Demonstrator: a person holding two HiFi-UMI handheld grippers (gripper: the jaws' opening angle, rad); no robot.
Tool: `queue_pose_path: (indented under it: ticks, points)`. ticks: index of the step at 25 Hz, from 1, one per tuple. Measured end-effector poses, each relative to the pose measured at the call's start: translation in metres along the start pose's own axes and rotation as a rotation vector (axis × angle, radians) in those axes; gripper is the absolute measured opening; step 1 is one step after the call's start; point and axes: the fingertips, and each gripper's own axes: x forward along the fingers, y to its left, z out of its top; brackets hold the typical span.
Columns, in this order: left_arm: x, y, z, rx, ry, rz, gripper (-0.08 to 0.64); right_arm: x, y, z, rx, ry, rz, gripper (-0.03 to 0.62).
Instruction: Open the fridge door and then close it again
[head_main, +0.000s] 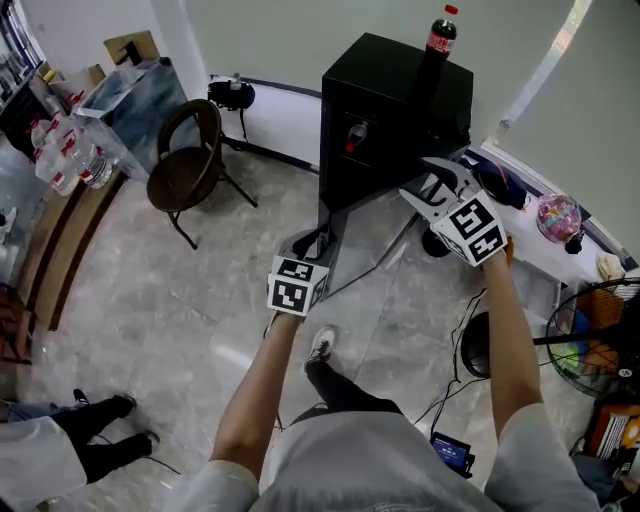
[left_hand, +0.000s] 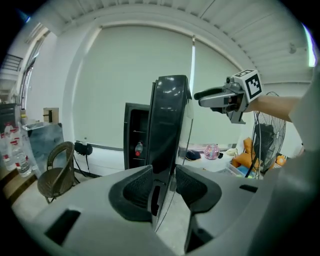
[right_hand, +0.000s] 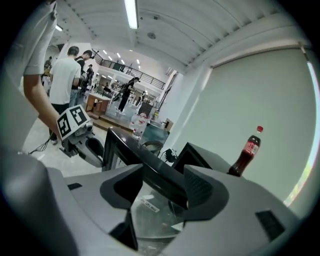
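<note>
The black mini fridge stands open, its door swung out toward me and seen edge-on. A red-topped item shows inside. My left gripper is down at the door's lower free edge. In the left gripper view the dark door fills the gap between the pads. My right gripper hangs open in the air to the fridge's right, apart from it. In the right gripper view the door's top edge lies farther off, beyond the spread jaws. A cola bottle stands on the fridge.
A round chair stands left of the fridge. Cables trail over the floor, and a fan is at the right. A white ledge carries a pink ball. A seated person's legs are at the lower left.
</note>
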Motion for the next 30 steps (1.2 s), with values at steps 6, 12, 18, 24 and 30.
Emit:
queue_pose_path:
  ticks: [6,12,18,24,30]
  points:
    - [0.014,0.045,0.019,-0.023,0.007,-0.031,0.137,0.038,-0.016,-0.001,-0.143,0.119,-0.003,0.245]
    - [0.037,0.081,0.035,0.005,0.039,-0.073,0.134,0.069,-0.038,0.0,-0.308,0.198,-0.026,0.252]
    - [0.059,0.104,0.046,0.035,0.066,-0.122,0.129,0.087,-0.045,-0.008,-0.391,0.265,-0.017,0.234]
    - [0.08,0.124,0.056,0.065,0.065,-0.171,0.129,0.104,-0.051,-0.017,-0.41,0.311,-0.037,0.222]
    - [0.101,0.145,0.066,0.061,0.07,-0.23,0.129,0.12,-0.061,-0.018,-0.38,0.377,-0.074,0.219]
